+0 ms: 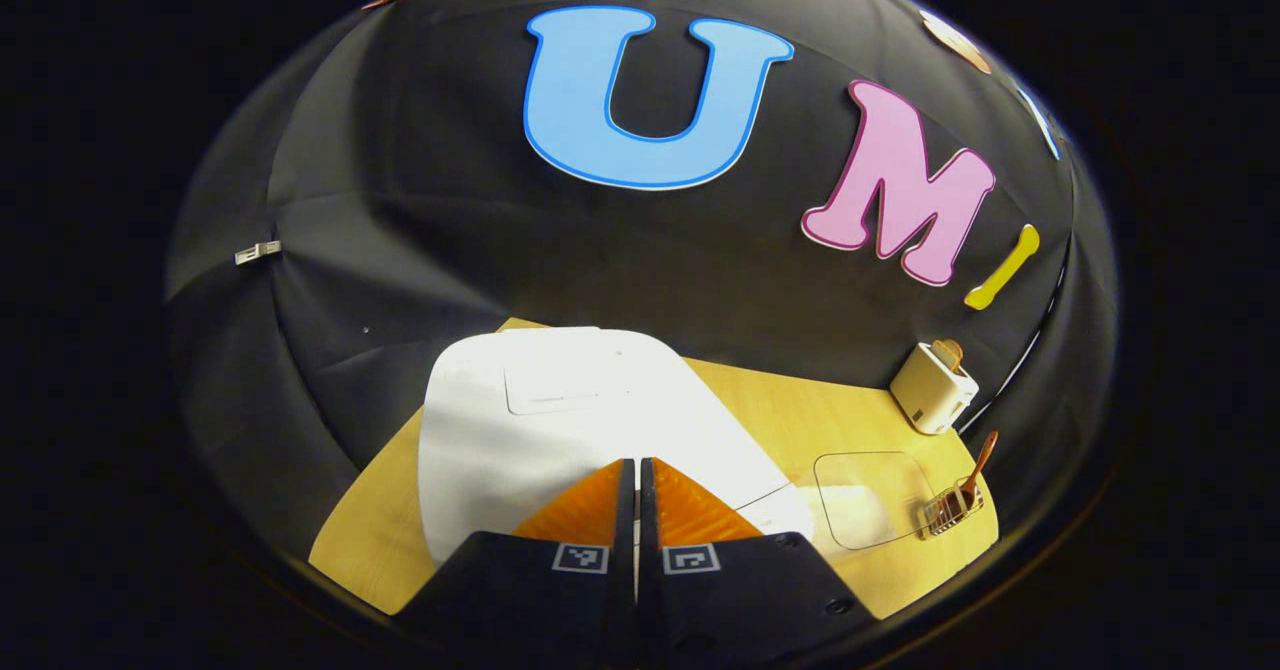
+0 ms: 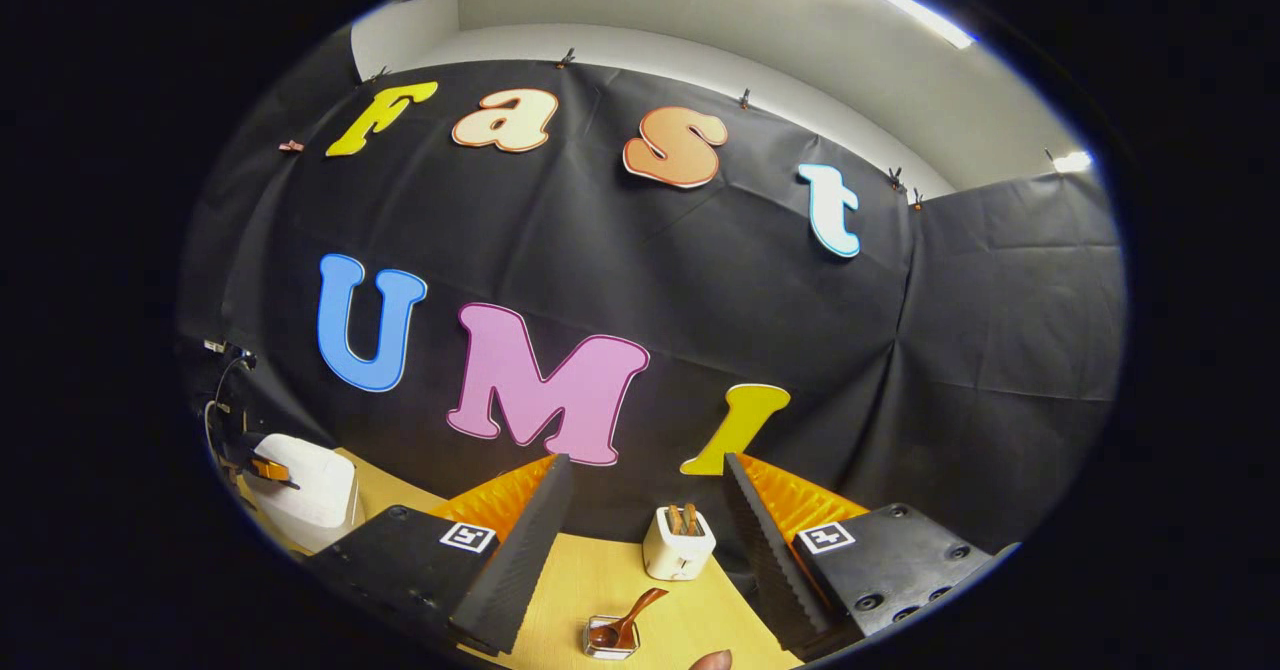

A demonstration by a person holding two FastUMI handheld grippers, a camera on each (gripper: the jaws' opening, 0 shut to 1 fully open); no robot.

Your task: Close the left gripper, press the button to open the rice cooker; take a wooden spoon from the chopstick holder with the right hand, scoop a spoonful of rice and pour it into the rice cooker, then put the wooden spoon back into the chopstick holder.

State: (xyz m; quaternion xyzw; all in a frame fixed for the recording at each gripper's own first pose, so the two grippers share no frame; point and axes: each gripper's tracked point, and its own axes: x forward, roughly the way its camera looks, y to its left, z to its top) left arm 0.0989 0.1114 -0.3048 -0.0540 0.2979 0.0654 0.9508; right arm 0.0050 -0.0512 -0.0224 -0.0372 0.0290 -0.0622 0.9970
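The left tongs (image 1: 637, 470) are closed, fingers together, poised just over the white rice cooker (image 1: 560, 420), its lid down. The right tongs (image 2: 640, 510) gape wide, holding nothing; ahead between their fingers the wooden spoon (image 2: 625, 622) stands in the chopstick holder (image 2: 610, 640) on the bench (image 2: 600, 580), a toaster (image 2: 678, 542) beyond.

We see the left gripper (image 1: 637, 470) with its jaws brought together, only a thin slit between them, tips poised low over the table's near left part. The right gripper (image 2: 648, 510) has its jaws spread wide and gripping nothing, raised near the table's right front edge. In the right gripper view the left gripper (image 2: 268, 469) shows far off at the left
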